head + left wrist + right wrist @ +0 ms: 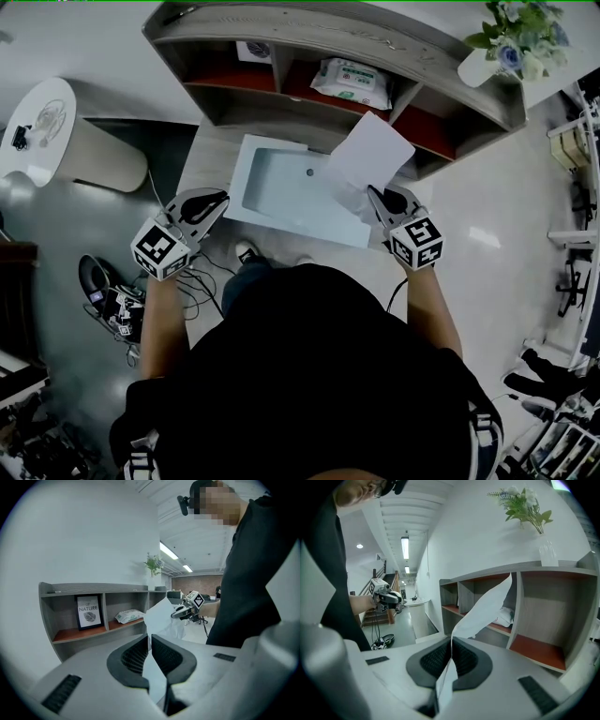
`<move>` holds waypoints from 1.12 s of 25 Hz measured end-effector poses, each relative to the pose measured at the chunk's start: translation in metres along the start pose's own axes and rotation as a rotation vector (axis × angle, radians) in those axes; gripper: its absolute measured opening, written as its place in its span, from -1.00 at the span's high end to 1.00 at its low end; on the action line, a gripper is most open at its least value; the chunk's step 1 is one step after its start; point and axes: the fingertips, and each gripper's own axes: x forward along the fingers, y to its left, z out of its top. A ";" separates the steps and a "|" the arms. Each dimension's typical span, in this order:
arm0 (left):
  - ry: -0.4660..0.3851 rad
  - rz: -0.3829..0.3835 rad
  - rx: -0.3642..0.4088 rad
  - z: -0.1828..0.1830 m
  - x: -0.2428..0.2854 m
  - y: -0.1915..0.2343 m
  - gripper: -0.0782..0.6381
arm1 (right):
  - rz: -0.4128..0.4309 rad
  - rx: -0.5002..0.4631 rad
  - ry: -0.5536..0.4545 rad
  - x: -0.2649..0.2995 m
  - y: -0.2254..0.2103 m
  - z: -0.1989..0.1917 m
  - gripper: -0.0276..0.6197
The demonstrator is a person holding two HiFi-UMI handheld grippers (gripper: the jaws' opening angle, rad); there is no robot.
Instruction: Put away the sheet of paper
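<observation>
Sheet of paper (371,152) is pinched at its lower end in the right gripper's (377,197) closed jaws, rising over the right end of the pale tray (272,192). Left gripper (218,200) hangs at the tray's left edge, jaws drawn together on nothing, well clear of the sheet.

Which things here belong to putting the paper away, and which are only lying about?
Belonging to the job:
sheet of paper, pinched in the right claw
perhaps the pale tray nearby

Only lying about:
pack of wipes
framed print
flowers
round side table
</observation>
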 end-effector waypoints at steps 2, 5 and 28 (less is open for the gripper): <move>-0.002 0.001 0.004 0.001 0.000 0.000 0.72 | -0.003 0.001 0.006 -0.001 0.001 -0.002 0.87; -0.005 -0.003 0.013 0.000 -0.002 0.000 0.72 | -0.009 -0.005 0.016 -0.002 0.004 -0.004 0.87; -0.030 -0.082 0.014 -0.013 -0.001 0.021 0.72 | -0.081 0.032 0.053 0.004 0.019 -0.010 0.87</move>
